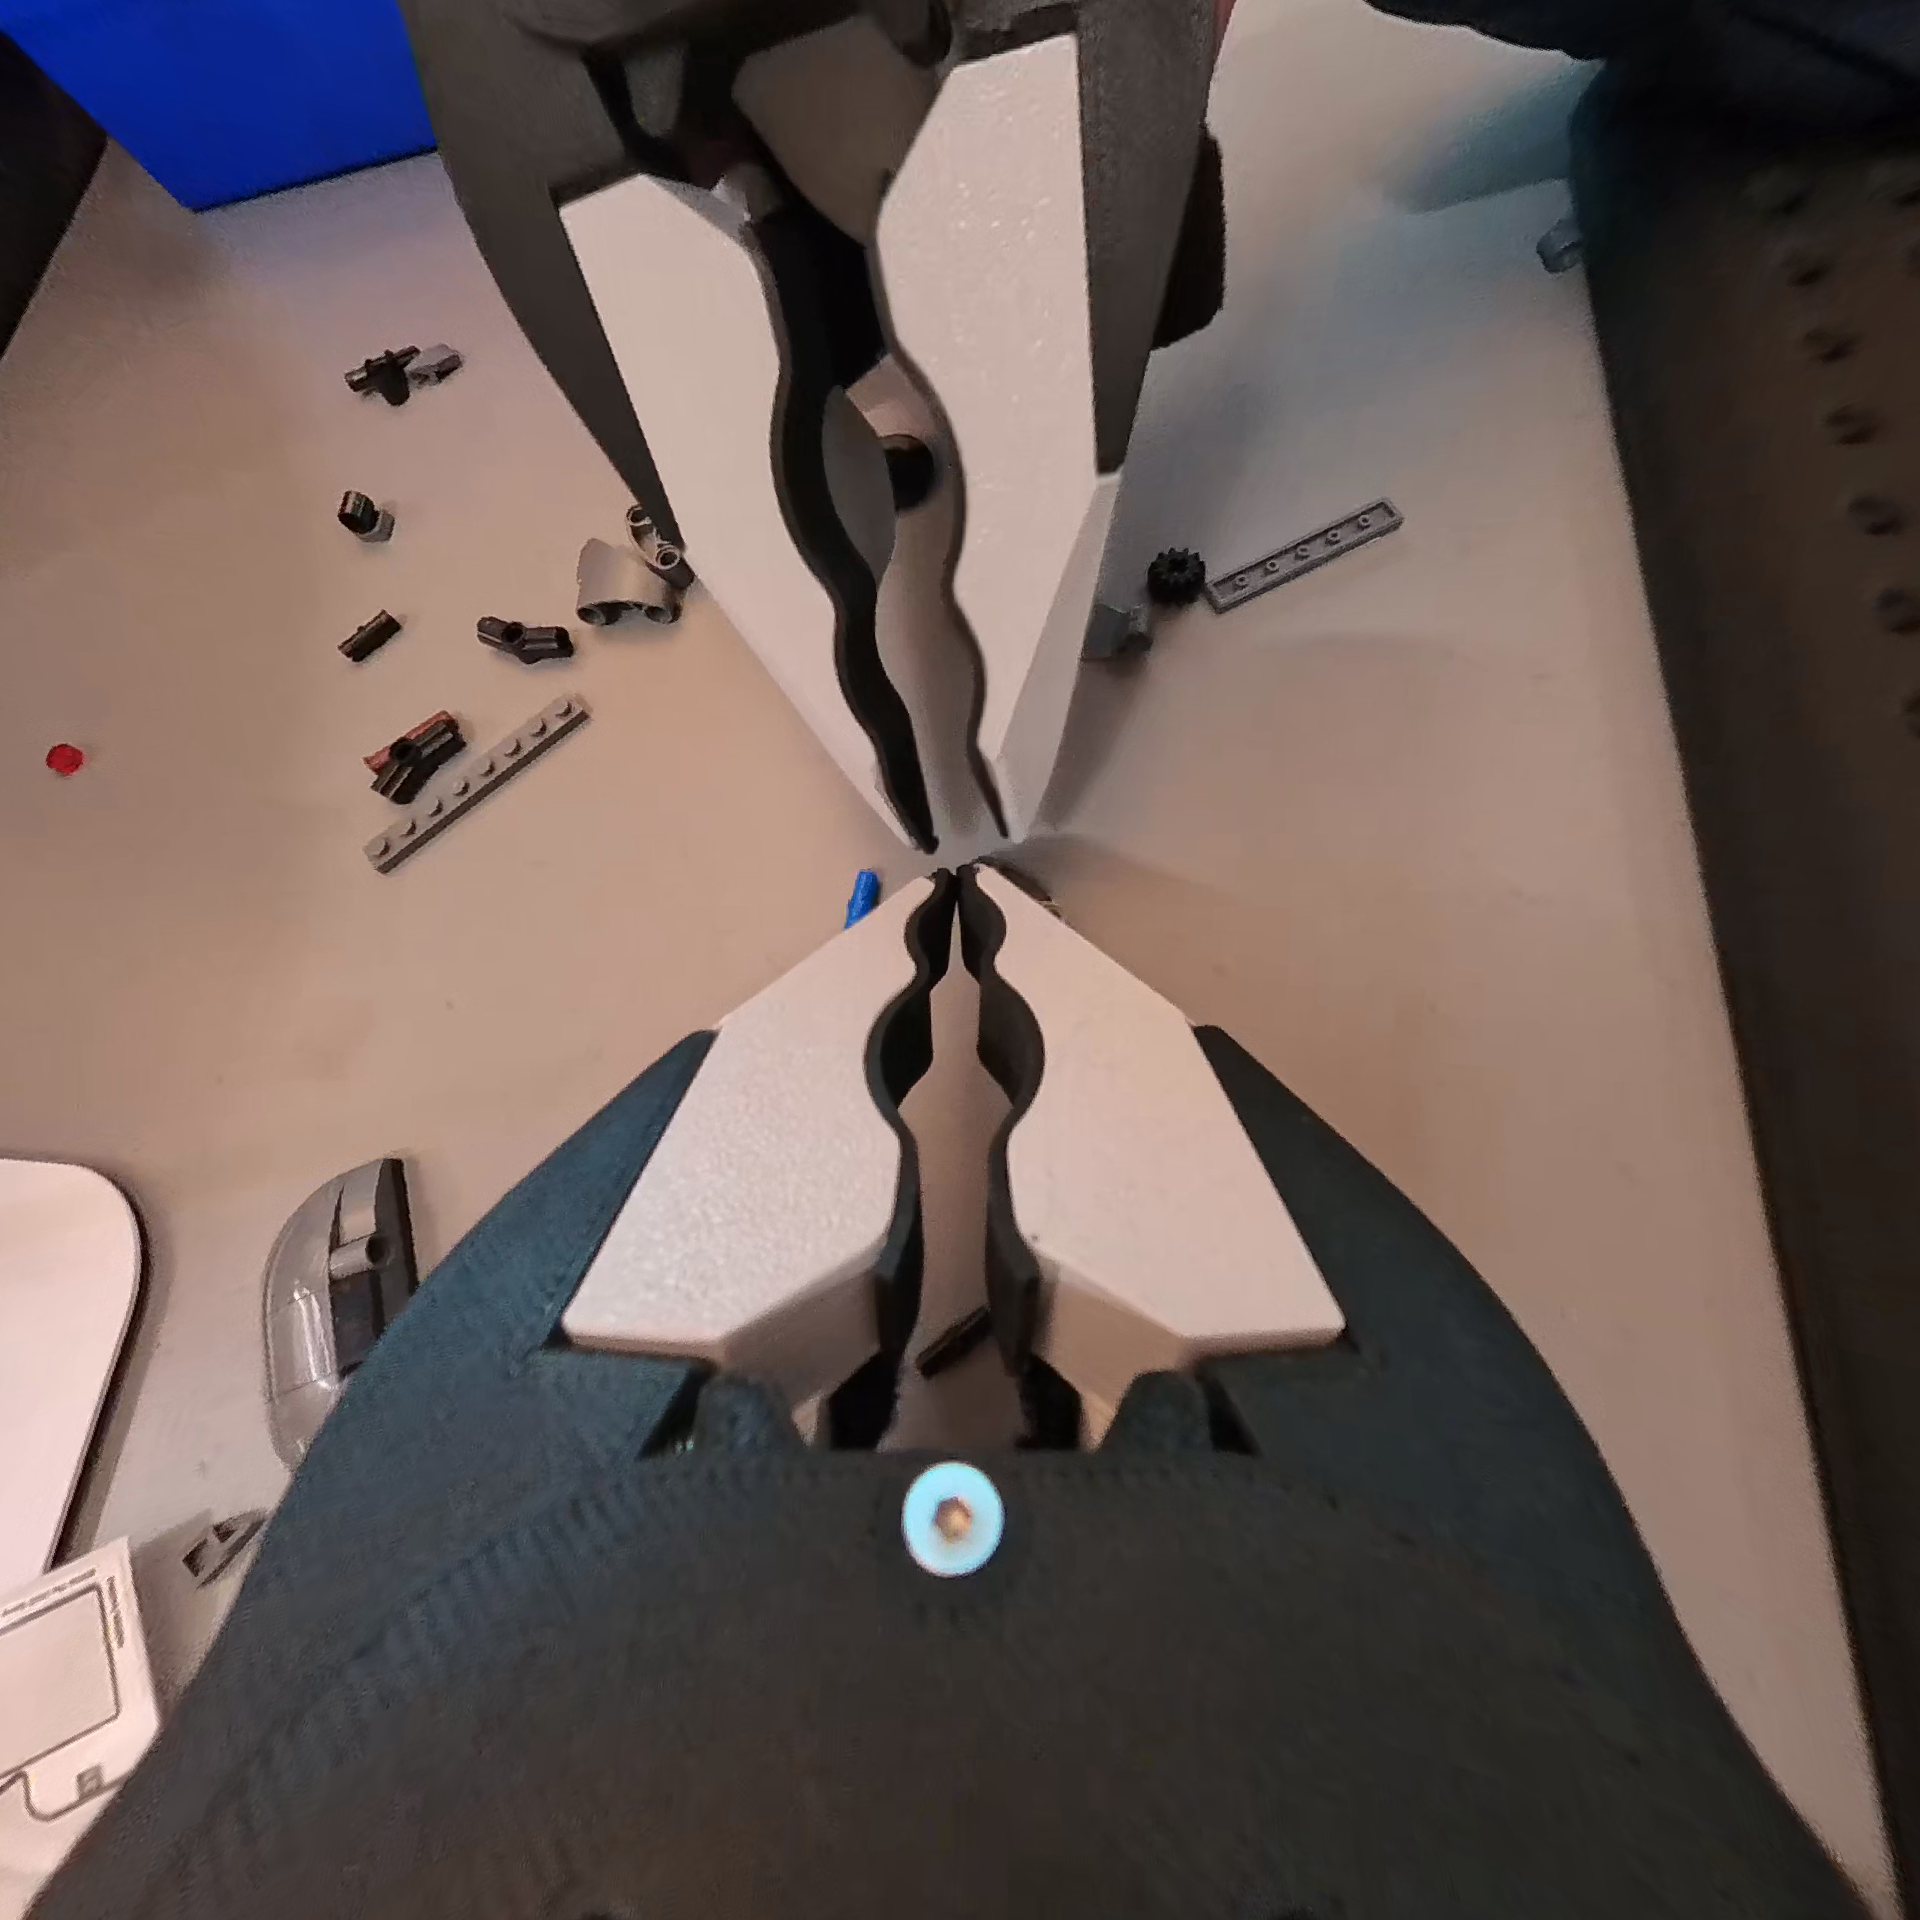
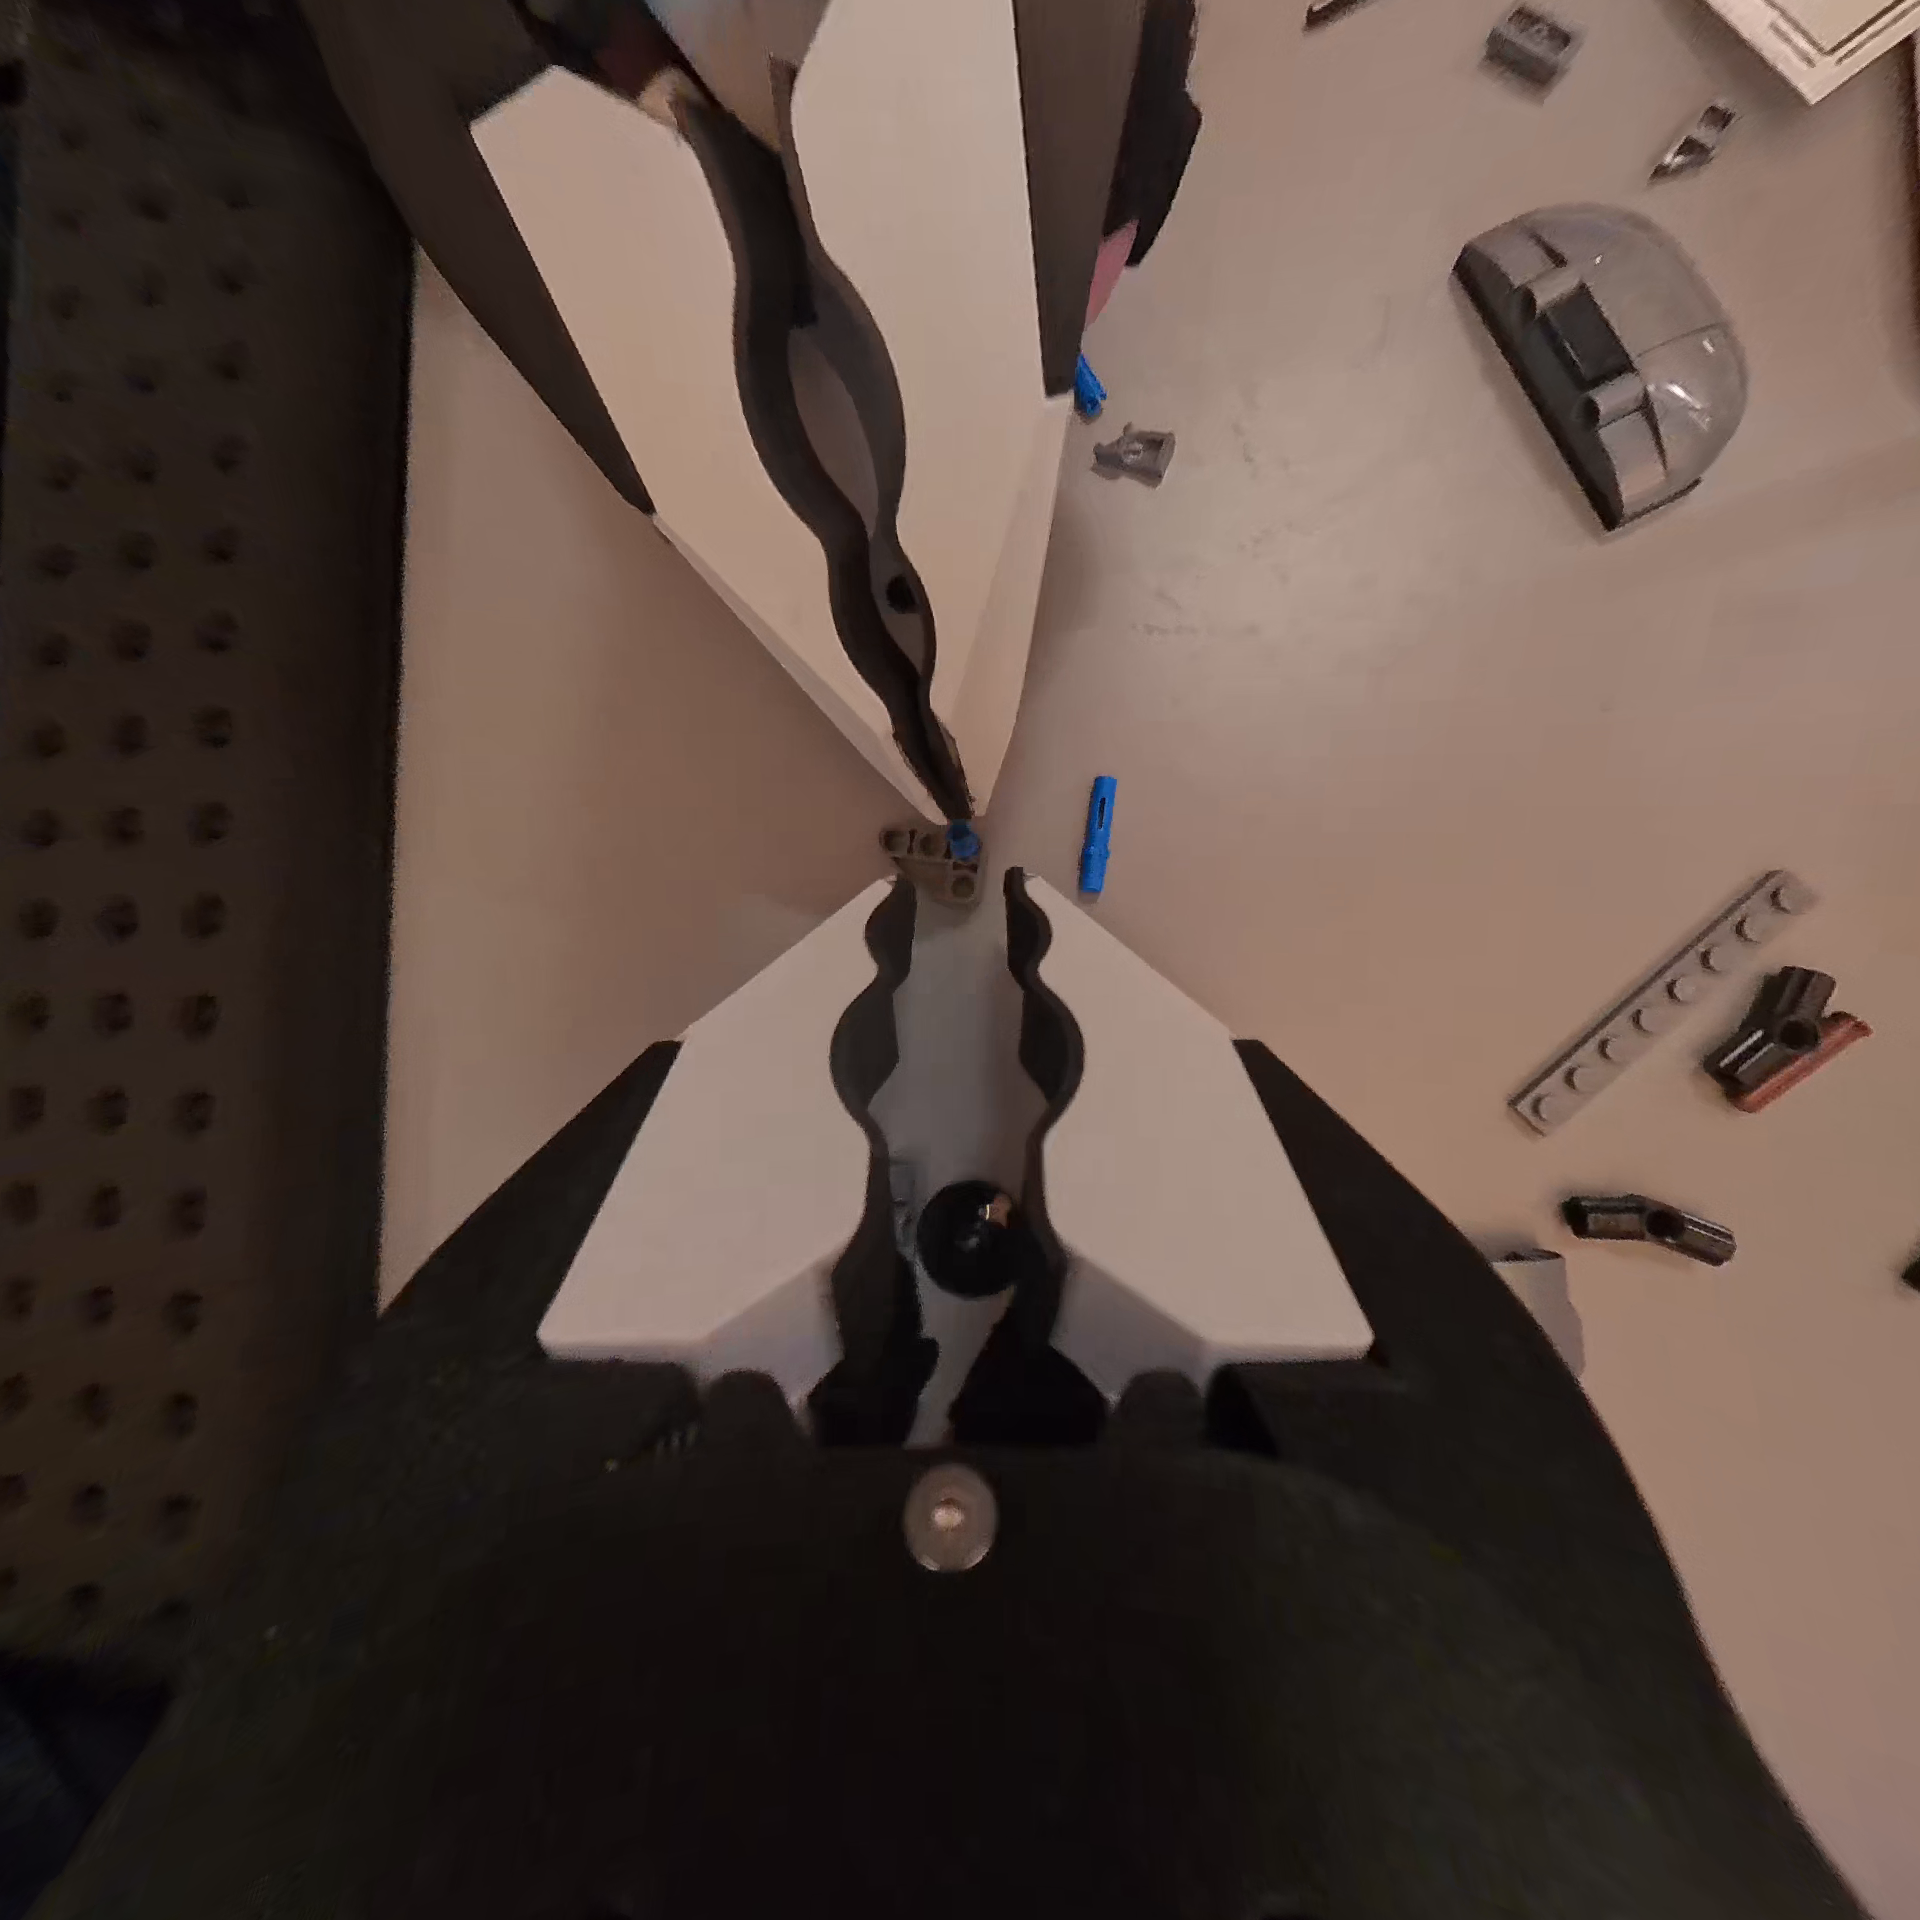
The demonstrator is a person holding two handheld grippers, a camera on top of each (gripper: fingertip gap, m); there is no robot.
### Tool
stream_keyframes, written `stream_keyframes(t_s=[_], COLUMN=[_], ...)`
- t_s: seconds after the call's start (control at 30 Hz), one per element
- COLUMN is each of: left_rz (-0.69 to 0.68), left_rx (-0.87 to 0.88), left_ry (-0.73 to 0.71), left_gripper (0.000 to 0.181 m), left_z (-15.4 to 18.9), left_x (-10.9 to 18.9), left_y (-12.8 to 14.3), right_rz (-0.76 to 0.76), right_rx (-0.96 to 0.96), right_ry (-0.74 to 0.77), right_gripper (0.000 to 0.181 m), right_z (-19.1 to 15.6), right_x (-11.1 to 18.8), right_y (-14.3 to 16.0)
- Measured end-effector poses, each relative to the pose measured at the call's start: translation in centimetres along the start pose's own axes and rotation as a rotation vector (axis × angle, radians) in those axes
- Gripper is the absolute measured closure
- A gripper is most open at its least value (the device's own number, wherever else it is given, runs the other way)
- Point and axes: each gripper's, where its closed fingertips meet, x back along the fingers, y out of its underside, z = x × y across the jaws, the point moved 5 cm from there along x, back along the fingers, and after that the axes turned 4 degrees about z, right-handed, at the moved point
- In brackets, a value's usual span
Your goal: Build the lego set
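Left hand-held gripper (image 1: 951, 883): nearest the left wrist camera; jaws closed to a sliver, pinching a blue pin (image 2: 962, 837) at the very tips.
Right hand-held gripper (image 2: 954, 891): jaws a little apart, holding nothing; its tips meet the other gripper's nose to nose.
Containers: a blue box-like shape (image 1: 291, 94) at the far left edge of the left wrist view; its contents are hidden.
Task piece: small grey connector (image 2: 920, 868) with round holes, low on the table (image 2: 1299, 675) at the right gripper's mouth; the held pin stands at its upper right corner.
Left of the work: dark perforated panel (image 2: 125, 831) along the table edge.
Between the right fingers: black round piece (image 2: 966, 1236) on the table.
Just right of the tips: loose blue pin (image 2: 1096, 836), apart from the connector.
Further right: clear domed canopy piece (image 2: 1621, 353), long grey studded plate (image 2: 1652, 1003), black joint on a reddish part (image 2: 1782, 1034) touching it, black angled connector (image 2: 1647, 1229) nearby.
Left wrist view extras: red stud (image 1: 64, 758), printed sheet (image 1: 62, 1704), black gear (image 1: 1176, 571).
In the way: both grippers' white fingers hide most of the connector in the left wrist view.
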Motion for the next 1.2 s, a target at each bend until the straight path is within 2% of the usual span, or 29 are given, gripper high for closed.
stream_keyframes(t_s=[0.3, 0.9, 1.2], left_rz=[-0.012, -0.068, -0.055], left_rx=[-0.016, -0.075, -0.060], left_ry=[-0.001, -0.033, -0.013], left_gripper=[0.181, 0.181, 0.181], left_z=[0.20, 0.22, 0.37], left_x=[-0.34, -0.60, -0.55], left_y=[-0.01, -0.19, -0.03], right_rz=[0.013, -0.028, -0.041], right_rx=[0.003, 0.011, 0.015], right_ry=[0.003, 0.014, 0.013], right_gripper=[0.181, 0.181, 0.181], right_z=[0.06, 0.17, 0.00], right_x=[-0.16, -0.81, -0.94], right_y=[-0.20, 0.17, 0.14])
